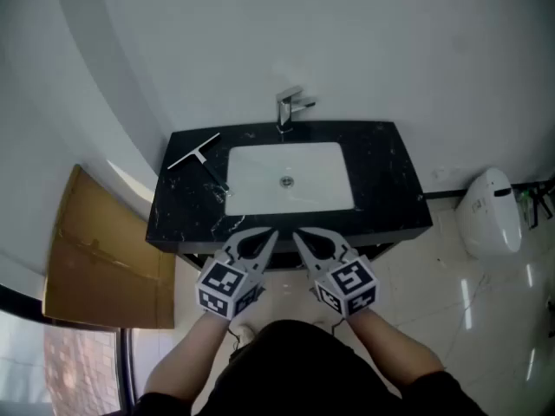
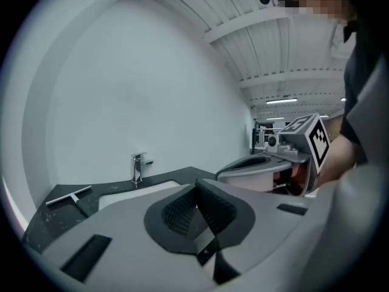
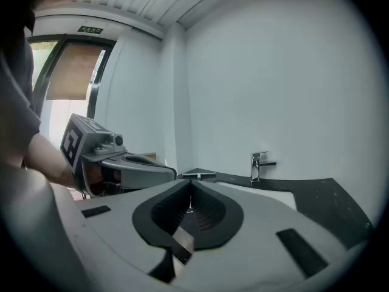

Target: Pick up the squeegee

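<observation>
**Pale squeegee untouched on the counter — pickup not yet begun**

Pale along its blade and dark in its handle, the squeegee (image 1: 195,152) lies flat at the far left corner of the black stone counter (image 1: 381,180). Its blade runs slantwise near the back edge, and its handle points toward the white basin (image 1: 260,176). Nothing touches it. The faucet (image 1: 290,109) stands behind the basin against the wall, well to the squeegee's right.

Both tools are on the person's side of the counter, held close together just off its front edge. The left gripper (image 1: 270,234) has its jaws brought together with nothing between the pads, and its own view shows the squeegee (image 2: 70,195) far off at the left, across the counter. The right gripper (image 3: 189,193) is likewise closed and empty, with its neighbour beside it and the squeegee (image 3: 197,175) small in the distance.

Judged from this, no part of the task is done. The whole of it remains — a gripper has to travel to the far left corner, spread its jaws, close on the squeegee and lift it. The left one looks the nearer, though either would have to cross most of the counter.
</observation>
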Tool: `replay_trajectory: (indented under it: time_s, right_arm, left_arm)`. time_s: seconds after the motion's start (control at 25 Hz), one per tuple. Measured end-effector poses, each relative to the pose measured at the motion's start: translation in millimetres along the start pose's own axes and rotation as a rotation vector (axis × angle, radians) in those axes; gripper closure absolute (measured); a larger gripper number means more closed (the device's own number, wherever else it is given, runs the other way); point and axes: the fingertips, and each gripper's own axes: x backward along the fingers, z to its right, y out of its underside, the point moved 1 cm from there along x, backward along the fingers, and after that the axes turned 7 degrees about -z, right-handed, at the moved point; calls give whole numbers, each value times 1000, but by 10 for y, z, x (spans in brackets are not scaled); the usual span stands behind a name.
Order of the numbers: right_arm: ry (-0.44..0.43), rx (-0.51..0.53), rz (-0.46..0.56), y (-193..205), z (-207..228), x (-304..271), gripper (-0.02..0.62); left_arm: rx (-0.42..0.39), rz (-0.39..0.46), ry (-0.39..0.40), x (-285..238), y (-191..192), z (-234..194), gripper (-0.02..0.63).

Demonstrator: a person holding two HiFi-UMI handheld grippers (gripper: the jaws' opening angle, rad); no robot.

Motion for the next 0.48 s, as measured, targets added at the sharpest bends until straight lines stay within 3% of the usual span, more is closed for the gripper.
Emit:
replay_trajectory:
  time_s: [0.2, 0.28, 0.48]
  right_arm:
    - [-26, -10, -13, 83, 157, 123, 581]
    - [-45, -13, -18, 110, 220, 160, 546]
    - [-111, 1, -32, 150, 310, 191, 529]
  left_arm:
    - [12, -8, -27, -142, -20, 135, 611]
    - [19, -9, -49, -184, -30, 174, 611]
    - [47, -38, -112, -214, 59, 234, 611]
